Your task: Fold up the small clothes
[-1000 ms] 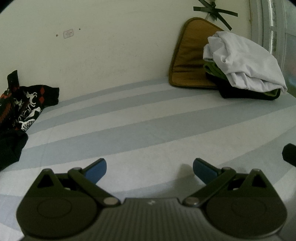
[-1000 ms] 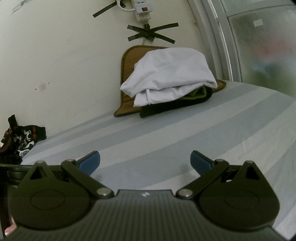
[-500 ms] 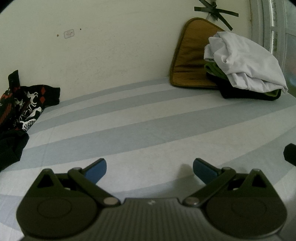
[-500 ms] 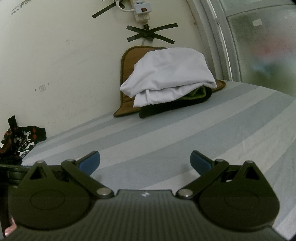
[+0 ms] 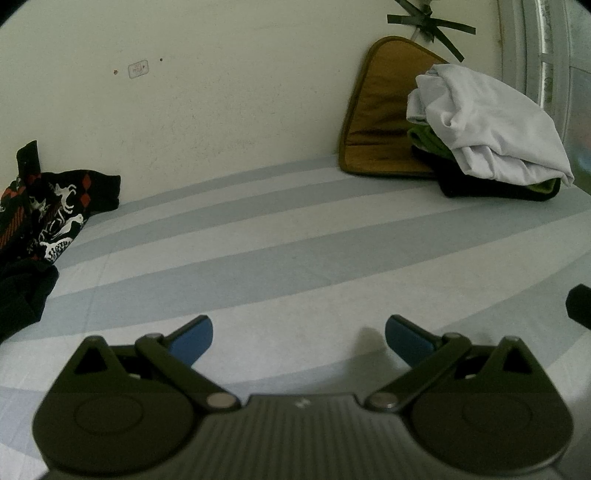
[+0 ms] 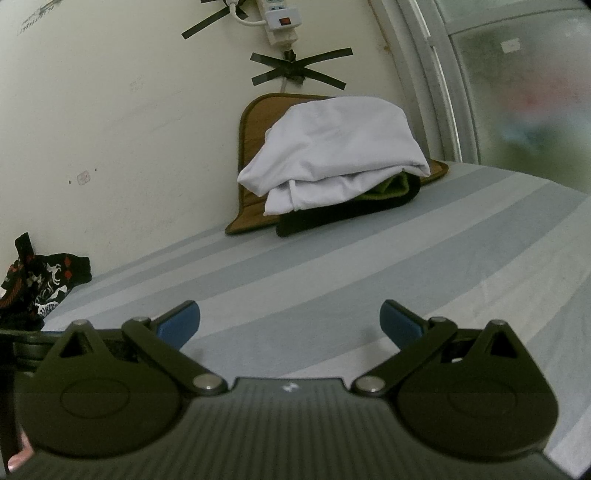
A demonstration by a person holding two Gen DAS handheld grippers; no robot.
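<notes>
A crumpled black garment with red and white prints (image 5: 48, 214) lies at the far left by the wall, also small at the left edge of the right wrist view (image 6: 40, 284). A folded white garment (image 5: 487, 125) tops a stack of green and black clothes (image 6: 343, 199) at the back right. My left gripper (image 5: 298, 338) hovers low over the striped sheet, open, nothing between its blue pads. My right gripper (image 6: 290, 325) is open too, over bare sheet, well short of the stack.
The grey and white striped sheet (image 5: 295, 243) spreads between the garments. A brown cushion (image 5: 384, 110) leans on the wall behind the stack. A power strip (image 6: 280, 18) is taped above it. A frosted window (image 6: 517, 92) borders the right.
Both grippers barely shifted; the left view drifted slightly, with the clothes sitting a touch lower and rightward. Both stay open.
</notes>
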